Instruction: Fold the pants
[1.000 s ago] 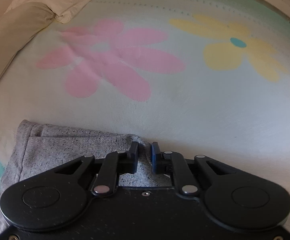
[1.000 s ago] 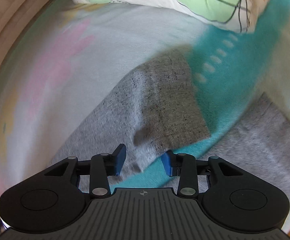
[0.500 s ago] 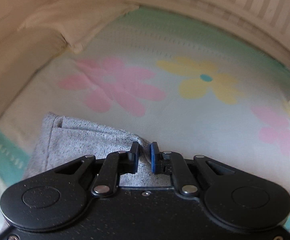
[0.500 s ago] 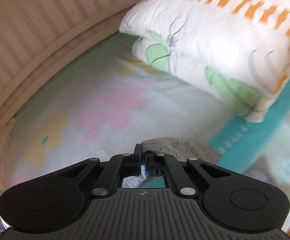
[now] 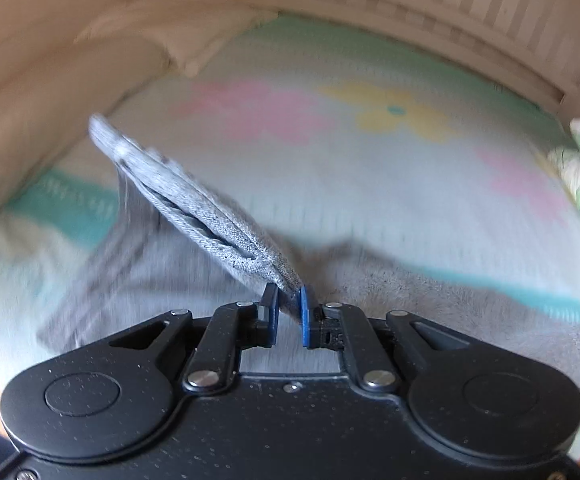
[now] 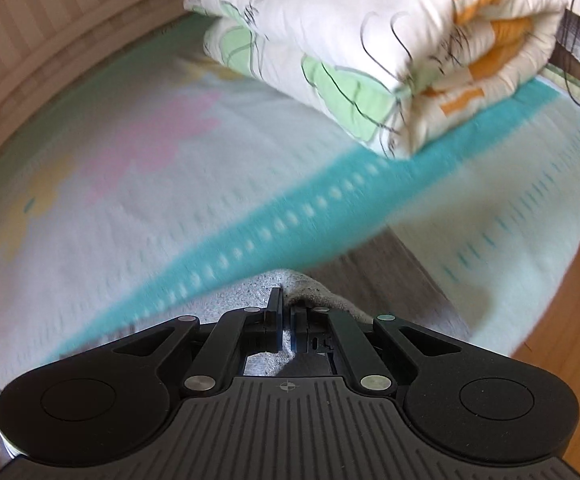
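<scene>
1. Grey knit pants [image 5: 193, 204]: one end is lifted off the bedsheet [image 5: 370, 200], the hemmed edge hanging in the air to the left of the left gripper [image 5: 287, 312]; the rest lies on the sheet below.
2. Left gripper: jaws narrow, blue pads pinching a corner of that lifted grey edge. Fabric runs up and left from the pinch, taut.
3. Under the lifted part, more grey cloth spreads across the lower frame on both sides. Heavy motion blur, so I can't tell how many layers lie there.
4. Right gripper [image 6: 285, 320]: jaws almost fully together, a fold of grey cloth bunched between and over the fingertips. So it holds the pants [image 6: 310, 292] too.
5. Right view: a teal stripe of the sheet crosses behind the grip; a folded quilt [image 6: 370, 52] sits well apart at the far end of the bed, clear of the work.
6. Progress, my read: both corners gripped and raised, fold under way but not laid. Left to do: carry the held edge over the flat part, align edges, set down, release, possibly fold again.
</scene>
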Demonstrator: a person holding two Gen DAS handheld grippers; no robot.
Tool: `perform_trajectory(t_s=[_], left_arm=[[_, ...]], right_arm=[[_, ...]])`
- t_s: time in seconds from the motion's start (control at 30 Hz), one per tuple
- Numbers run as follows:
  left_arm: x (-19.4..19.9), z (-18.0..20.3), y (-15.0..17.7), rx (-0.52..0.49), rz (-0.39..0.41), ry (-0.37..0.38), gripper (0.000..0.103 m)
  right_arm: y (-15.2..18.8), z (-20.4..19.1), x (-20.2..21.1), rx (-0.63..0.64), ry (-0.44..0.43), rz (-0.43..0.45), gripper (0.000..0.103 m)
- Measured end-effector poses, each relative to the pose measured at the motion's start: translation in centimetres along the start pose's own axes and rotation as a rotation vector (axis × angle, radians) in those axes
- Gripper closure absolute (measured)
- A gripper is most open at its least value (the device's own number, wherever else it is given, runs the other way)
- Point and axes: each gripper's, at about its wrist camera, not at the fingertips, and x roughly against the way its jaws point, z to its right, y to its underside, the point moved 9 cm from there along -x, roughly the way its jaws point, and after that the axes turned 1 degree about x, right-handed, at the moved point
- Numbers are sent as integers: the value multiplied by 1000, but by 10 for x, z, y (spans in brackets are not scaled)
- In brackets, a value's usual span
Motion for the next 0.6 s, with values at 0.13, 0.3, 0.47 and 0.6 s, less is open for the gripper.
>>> perform_trajectory(t_s=[0.13, 0.3, 0.47, 0.6], left_arm=[[-13, -1, 33, 21, -68, 3, 90], [-30, -3, 50, 24, -125, -20, 92], [-34, -6, 53, 51, -132, -14, 93], [-30, -4, 50, 60, -121, -5, 93]], right_arm=[[7, 5, -4, 11, 12, -14, 100], [14, 20, -12, 9, 37, -36, 100], [23, 33, -21, -51, 21, -98, 100], [1, 19, 17, 0, -20, 143, 100]])
